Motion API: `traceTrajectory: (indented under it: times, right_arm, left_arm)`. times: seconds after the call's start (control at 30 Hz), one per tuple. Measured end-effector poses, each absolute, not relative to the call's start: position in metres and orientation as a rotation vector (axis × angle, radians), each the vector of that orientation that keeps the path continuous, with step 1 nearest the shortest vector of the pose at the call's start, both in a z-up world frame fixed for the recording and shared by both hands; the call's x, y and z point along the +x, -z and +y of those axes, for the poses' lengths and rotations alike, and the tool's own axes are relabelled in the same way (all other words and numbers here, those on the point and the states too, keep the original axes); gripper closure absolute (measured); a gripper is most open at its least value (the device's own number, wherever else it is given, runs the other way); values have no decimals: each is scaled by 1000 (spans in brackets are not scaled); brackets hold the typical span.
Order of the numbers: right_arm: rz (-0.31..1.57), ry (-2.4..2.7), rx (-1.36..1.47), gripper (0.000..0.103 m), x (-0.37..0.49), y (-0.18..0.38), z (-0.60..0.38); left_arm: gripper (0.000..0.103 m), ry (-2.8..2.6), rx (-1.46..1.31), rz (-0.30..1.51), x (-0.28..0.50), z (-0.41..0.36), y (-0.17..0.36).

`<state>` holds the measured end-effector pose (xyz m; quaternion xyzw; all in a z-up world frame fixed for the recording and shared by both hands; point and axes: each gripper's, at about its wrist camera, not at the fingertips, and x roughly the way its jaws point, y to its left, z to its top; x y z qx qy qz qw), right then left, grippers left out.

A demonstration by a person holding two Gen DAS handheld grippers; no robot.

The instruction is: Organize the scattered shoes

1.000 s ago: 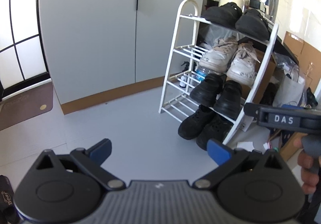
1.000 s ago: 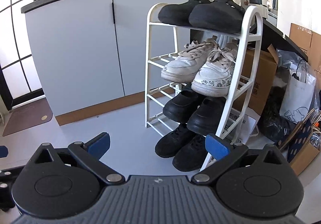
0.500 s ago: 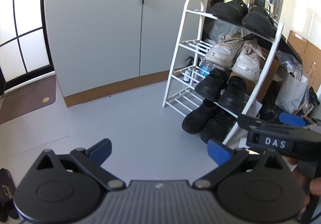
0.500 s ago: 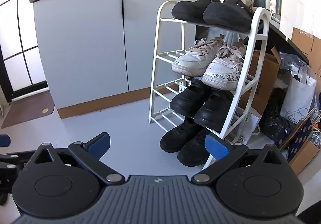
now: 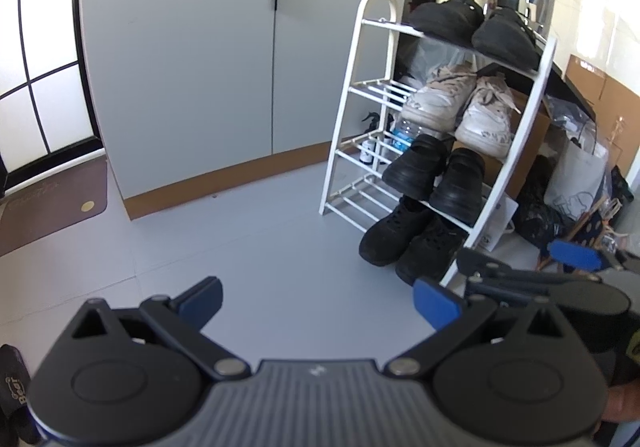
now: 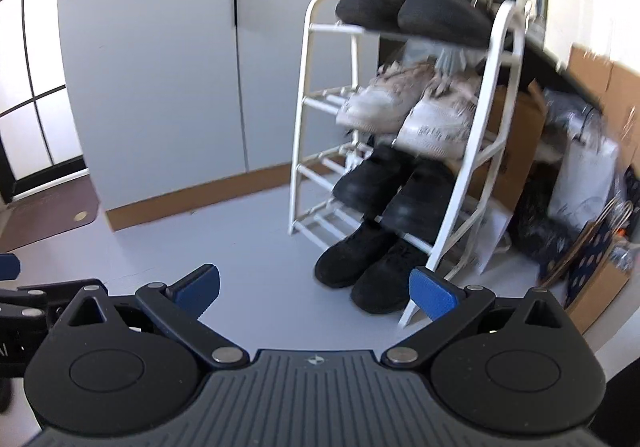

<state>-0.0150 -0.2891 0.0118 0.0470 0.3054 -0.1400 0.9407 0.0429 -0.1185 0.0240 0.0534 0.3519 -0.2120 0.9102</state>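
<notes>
A white shoe rack (image 5: 352, 115) (image 6: 300, 151) stands on the grey floor by a cabinet. It holds black slippers (image 5: 444, 17) on top, white sneakers (image 5: 436, 103) below, black shoes (image 5: 416, 167) under those, and black sneakers (image 5: 394, 233) at floor level. My left gripper (image 5: 318, 301) is open and empty, well short of the rack. My right gripper (image 6: 314, 291) is also open and empty; it shows at the right of the left wrist view (image 5: 520, 275). A dark slipper (image 5: 14, 387) lies at the left view's bottom-left edge.
A grey two-door cabinet (image 5: 200, 67) fills the back. A brown doormat (image 5: 48, 203) lies at left by a glass door. Cardboard boxes (image 6: 592, 287), a white bag (image 5: 576, 175) and dark bags crowd the floor right of the rack.
Both grippers have drawn back a little from the rack and turned; the right view is now motion-blurred. The right gripper sits lower in the left view. Both stay open.
</notes>
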Motion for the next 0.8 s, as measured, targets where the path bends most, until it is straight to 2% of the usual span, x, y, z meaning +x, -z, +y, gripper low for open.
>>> traceTrajectory:
  times: [0.8]
  right_arm:
    - [607,300,75,0,-22,-8,-288]
  left_arm:
    - [0,452,92,753,45,-116,-21]
